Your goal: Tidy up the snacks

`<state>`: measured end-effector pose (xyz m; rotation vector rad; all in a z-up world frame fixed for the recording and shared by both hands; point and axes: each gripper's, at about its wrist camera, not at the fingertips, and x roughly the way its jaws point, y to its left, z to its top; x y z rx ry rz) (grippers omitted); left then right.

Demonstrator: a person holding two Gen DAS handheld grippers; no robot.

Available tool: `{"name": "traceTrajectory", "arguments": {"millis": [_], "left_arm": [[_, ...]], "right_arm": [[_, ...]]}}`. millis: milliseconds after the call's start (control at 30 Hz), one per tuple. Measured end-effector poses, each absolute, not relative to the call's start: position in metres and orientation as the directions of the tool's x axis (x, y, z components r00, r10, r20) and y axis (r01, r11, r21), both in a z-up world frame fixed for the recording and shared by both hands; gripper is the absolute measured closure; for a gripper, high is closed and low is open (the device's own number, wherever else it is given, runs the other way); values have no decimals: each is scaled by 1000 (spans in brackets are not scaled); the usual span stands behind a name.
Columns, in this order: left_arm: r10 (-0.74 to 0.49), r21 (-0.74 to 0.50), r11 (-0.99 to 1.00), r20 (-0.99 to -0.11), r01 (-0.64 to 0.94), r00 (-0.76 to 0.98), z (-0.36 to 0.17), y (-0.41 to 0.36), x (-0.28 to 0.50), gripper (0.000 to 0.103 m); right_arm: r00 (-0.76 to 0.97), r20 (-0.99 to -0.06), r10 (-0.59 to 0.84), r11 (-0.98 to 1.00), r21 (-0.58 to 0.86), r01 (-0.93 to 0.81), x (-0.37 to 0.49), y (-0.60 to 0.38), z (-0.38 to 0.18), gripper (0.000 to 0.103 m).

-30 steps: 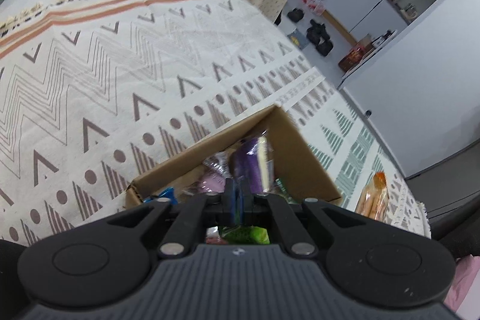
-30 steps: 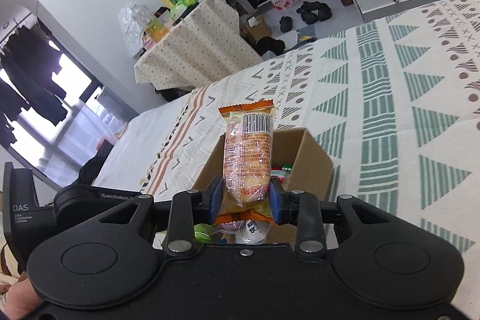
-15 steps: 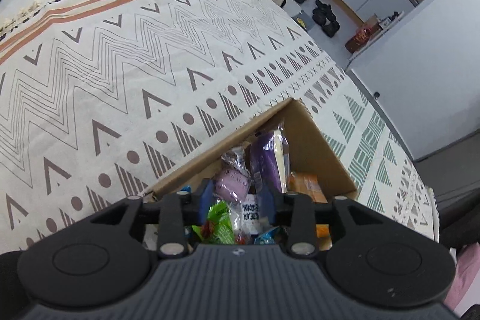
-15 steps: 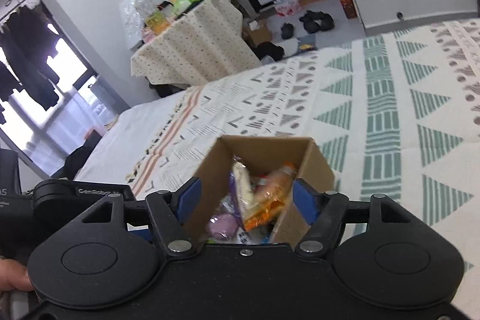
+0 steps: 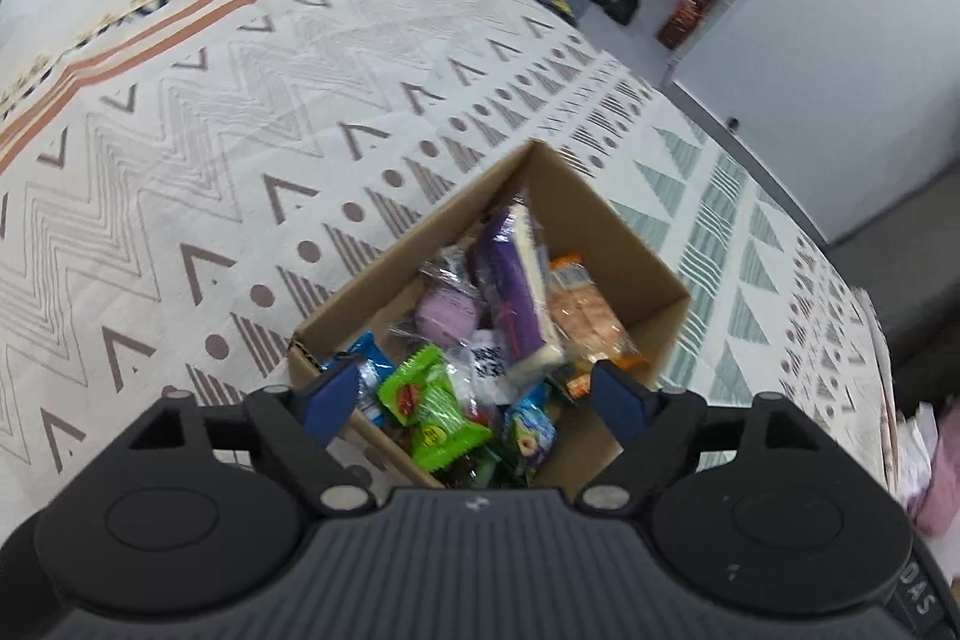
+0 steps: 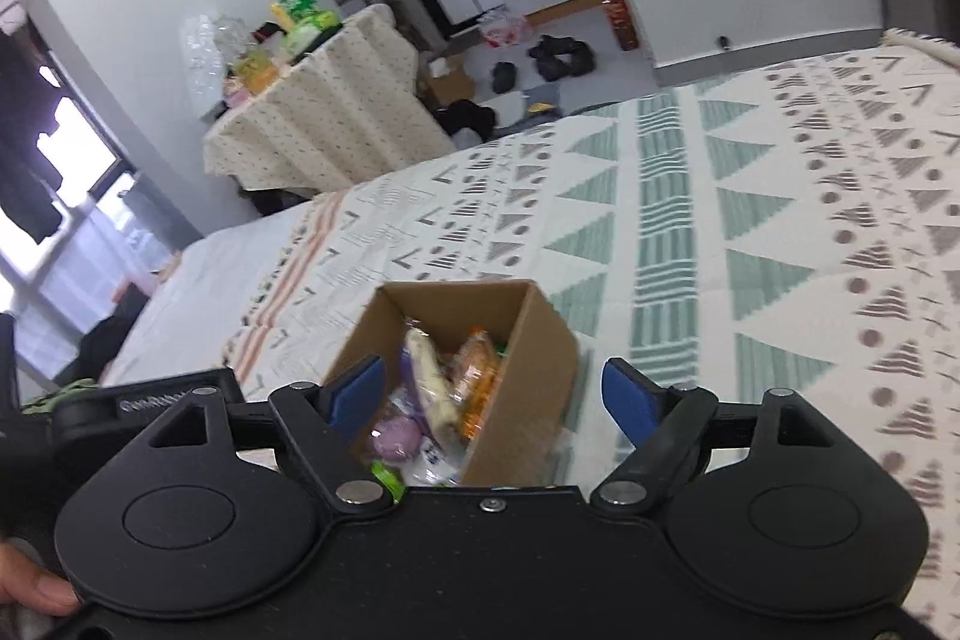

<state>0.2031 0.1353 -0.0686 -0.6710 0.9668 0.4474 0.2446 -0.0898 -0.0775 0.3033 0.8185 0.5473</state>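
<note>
**Snack box full, both claws spread and empty**

While both grippers hang over it, the cardboard box (image 5: 624,244) sits open-topped on the patterned blanket (image 5: 240,112) — plain brown, flaps not visible, one corner pointing away from the left wrist cam.

Contents, seen from the left wrist: a purple packet (image 5: 510,280) w/ a pale edge leaning upright near the middle; an orange-trimmed clear wrapper of biscuits (image 5: 585,307) lying just right of it, touching; a mauve round pack (image 5: 450,310) to the left; a bright green pouch (image 5: 429,403) at the near side; a blue wrapper (image 5: 366,358) by the near-left wall; a small blue-and-purple pack (image 5: 531,430) near the front. Several clear wrappers in between — labels too blurred to read.

Left gripper (image 5: 477,394): blue pads wide apart, nothing between them, poised above the box's near edge. Right gripper (image 6: 498,394): pads likewise far apart, gripping nothing; the box (image 6: 540,340) shows between and beyond them, w/ the purple packet (image 6: 411,370), the biscuits (image 6: 477,382) and the mauve pack (image 6: 393,439) visible inside.

A fingertip (image 6: 33,595) shows at the right cam's lower-left edge.
</note>
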Motion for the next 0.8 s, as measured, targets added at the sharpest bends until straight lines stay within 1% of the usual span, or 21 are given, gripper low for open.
{"name": "traceTrajectory", "arguments": {"millis": [67,167,300,400,567,667,800], "left_arm": [[54,-312,727,-862,-611,504,-62,131,201,17],[48,-306,754,-857,-581,513,-51,123,195,15],[26,-307,791,-847,-529,531,-38,114,184,11],[15,-309,807,-841,-503,541,-30,110,177,9],[6,-304,827,-836,-473,548,-16,102,167,7],[-20,-333,832,-817,-443,577,-5,96,159,7],[-33,-331,859,-798,-391,602,9,87,149,1]], "right_arm": [[578,-602,552,831,457,-318,238,-97,-71,23],[602,-586,543,833,466,-298,226,-106,-59,17],[630,-587,508,854,440,-278,212,-116,-45,13],[643,-576,505,854,441,-276,200,-122,-35,12],[651,-580,490,861,437,-259,182,-131,-24,11],[645,-587,488,858,458,-233,174,-140,-19,11],[651,-596,471,866,453,-212,157,-153,-8,11]]}}
